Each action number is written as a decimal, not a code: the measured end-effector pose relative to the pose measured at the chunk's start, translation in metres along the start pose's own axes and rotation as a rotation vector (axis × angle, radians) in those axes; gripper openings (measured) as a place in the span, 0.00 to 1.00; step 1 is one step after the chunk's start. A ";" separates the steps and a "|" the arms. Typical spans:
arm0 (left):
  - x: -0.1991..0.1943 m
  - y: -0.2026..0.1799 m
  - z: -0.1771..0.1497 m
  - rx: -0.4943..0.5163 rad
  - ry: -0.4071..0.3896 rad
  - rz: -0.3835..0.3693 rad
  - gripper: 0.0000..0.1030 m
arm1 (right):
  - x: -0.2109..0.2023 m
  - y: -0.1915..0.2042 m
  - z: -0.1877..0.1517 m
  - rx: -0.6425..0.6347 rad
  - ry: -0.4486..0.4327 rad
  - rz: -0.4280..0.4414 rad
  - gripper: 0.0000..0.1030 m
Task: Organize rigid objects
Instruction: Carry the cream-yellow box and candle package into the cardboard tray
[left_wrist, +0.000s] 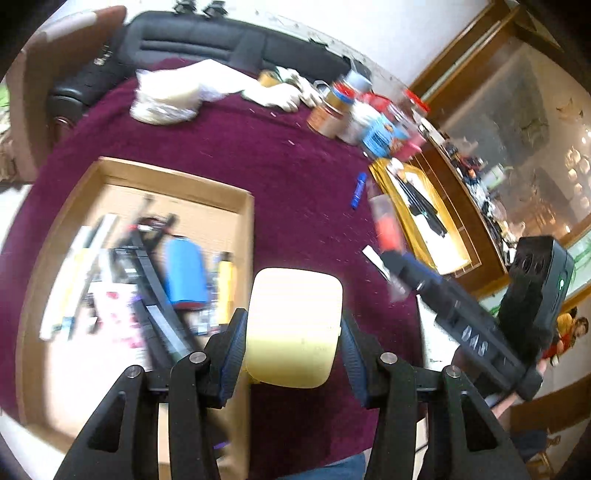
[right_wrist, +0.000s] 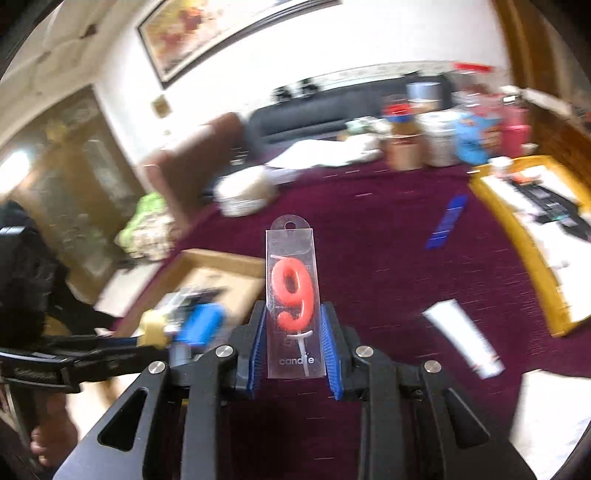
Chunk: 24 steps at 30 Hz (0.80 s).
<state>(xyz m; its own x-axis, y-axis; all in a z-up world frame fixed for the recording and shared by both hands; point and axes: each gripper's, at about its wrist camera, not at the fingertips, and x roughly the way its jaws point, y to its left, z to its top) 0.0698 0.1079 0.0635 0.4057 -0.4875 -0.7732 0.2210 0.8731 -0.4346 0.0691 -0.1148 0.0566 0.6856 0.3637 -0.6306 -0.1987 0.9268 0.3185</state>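
Note:
My left gripper is shut on a pale yellow rounded box, held above the maroon cloth just right of the cardboard box. My right gripper is shut on a clear packet with a red number 9 candle, held upright above the cloth. In the left wrist view the right gripper and its candle packet show at the right. In the right wrist view the left gripper with the yellow box shows at the lower left, over the cardboard box.
The cardboard box holds a blue cylinder, a yellow stick, pens and packets. A blue stick and a white tube lie on the cloth. A yellow tray with dark items sits at the right. Jars and cans stand at the far edge.

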 end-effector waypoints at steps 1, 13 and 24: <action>-0.007 0.005 -0.001 -0.008 -0.011 0.007 0.50 | 0.005 0.010 -0.003 0.003 0.013 0.042 0.26; -0.082 0.087 -0.014 -0.138 -0.132 0.076 0.50 | 0.059 0.093 -0.022 -0.013 0.161 0.207 0.26; -0.041 0.134 0.013 -0.175 -0.076 0.150 0.50 | 0.098 0.107 -0.021 -0.039 0.207 0.121 0.27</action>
<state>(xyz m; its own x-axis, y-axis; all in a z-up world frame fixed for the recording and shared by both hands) 0.0947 0.2449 0.0430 0.4896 -0.3444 -0.8010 -0.0012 0.9184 -0.3956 0.1005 0.0214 0.0144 0.4979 0.4801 -0.7222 -0.3004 0.8767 0.3757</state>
